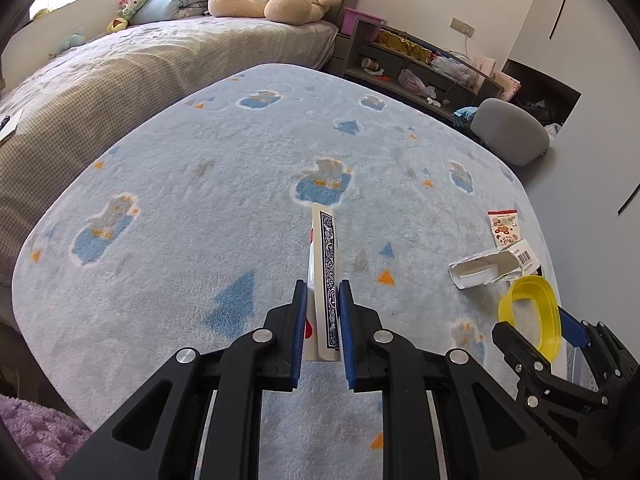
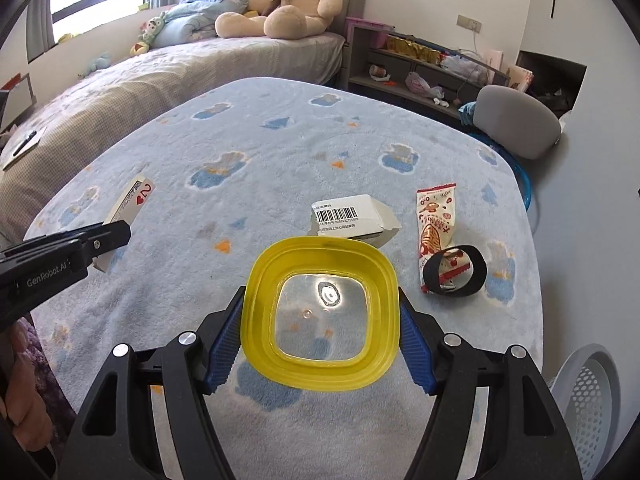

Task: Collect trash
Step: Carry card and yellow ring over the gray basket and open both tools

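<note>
We cannot read the small print under the barcode on the torn white box (image 2: 352,220), and beside it the black band (image 2: 456,272) hides the lower end of the snack wrapper (image 2: 434,224).

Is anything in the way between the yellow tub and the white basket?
Nothing visible. The right gripper holds the yellow tub above bare rug; the white basket sits just beyond the rug's edge, to the tub's right.
</note>
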A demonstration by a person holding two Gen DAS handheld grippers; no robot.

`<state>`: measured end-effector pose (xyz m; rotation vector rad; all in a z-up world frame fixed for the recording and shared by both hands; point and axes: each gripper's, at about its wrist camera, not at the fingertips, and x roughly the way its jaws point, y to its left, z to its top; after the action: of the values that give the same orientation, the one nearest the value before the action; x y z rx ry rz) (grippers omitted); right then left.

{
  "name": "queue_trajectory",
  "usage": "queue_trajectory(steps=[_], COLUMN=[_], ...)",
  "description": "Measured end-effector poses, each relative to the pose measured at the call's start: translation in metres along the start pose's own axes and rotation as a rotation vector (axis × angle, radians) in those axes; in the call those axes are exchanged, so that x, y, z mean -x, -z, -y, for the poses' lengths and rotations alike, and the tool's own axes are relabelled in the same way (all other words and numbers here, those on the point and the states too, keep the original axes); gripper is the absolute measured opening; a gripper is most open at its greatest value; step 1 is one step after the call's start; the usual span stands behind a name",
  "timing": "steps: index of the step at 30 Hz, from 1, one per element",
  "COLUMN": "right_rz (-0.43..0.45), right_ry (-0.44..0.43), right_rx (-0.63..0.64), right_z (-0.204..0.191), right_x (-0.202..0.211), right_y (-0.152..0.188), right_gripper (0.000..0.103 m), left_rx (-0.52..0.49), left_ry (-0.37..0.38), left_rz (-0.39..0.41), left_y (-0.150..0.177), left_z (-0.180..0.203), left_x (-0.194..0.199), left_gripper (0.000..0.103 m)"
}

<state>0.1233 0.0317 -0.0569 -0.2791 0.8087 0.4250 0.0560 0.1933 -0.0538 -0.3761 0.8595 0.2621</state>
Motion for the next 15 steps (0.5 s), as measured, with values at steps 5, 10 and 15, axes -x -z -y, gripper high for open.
queue_trajectory(steps=[5,10,15], right_rz=[0.001,-0.001,0.0], right_ry=[-0.036,-0.066,-0.078], right_rx=[-0.02,-0.013,-0.012], right_z=[-0.001,-0.013,-0.013], right_x=[-0.011,-0.019,-0.023], right_y=[-0.012,-0.019,-0.028], right_gripper=[0.067,0.067,0.067], left_rx=[0.007,0.02,0.023], left_ry=[-0.001,-0.007,-0.01], left_rz=[0.011,0.021,0.024], left_y=[0.0,-0.002,-0.002], left_z=[-0.009,-0.019,-0.024], left_x=[0.007,0.012,0.014], left_gripper=[0.016,0.016,0.016])
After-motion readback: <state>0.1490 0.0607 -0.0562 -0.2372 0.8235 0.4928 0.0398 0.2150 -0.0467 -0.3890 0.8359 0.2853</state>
